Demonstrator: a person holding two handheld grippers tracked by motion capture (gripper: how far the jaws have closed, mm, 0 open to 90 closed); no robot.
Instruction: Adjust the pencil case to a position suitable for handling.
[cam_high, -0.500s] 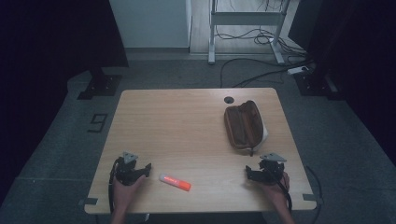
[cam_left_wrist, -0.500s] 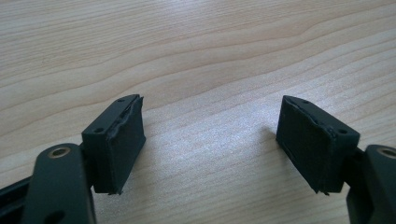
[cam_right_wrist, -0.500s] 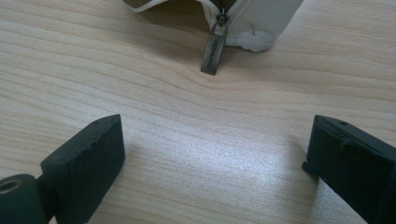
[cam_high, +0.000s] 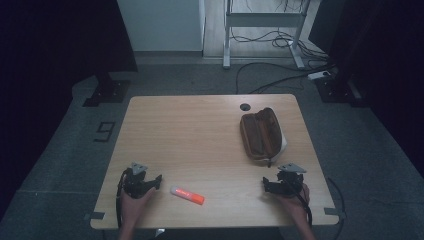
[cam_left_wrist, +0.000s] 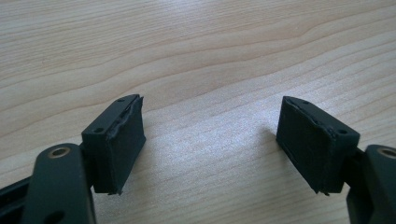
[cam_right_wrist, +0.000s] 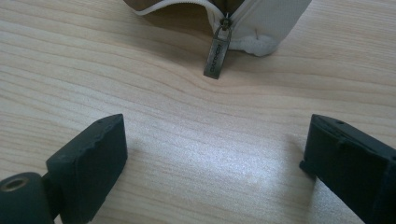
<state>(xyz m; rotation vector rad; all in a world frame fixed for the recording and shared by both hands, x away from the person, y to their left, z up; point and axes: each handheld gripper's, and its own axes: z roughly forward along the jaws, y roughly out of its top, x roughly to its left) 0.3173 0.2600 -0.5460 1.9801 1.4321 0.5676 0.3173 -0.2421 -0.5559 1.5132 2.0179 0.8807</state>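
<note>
Both tools idle near the tabletop's near edge: left tool (cam_high: 141, 180) released, nothing between its jaws; right tool (cam_high: 284, 182) likewise spread wide, empty. Orange marker (cam_high: 187, 195) lies just right of the left tool; brown pencil case (cam_high: 261, 132) sits toward the right edge, zipper pull (cam_right_wrist: 217, 56) facing the right tool. Likely next: left approaches the marker square across its barrel, right steadies the case.

Pencil case (cam_high: 261, 133) brown, white underside; brass-toned zipper pull (cam_right_wrist: 216, 52). Marker (cam_high: 187, 195) orange with white end. Tabletop (cam_high: 190, 135) pale wood grain.
</note>
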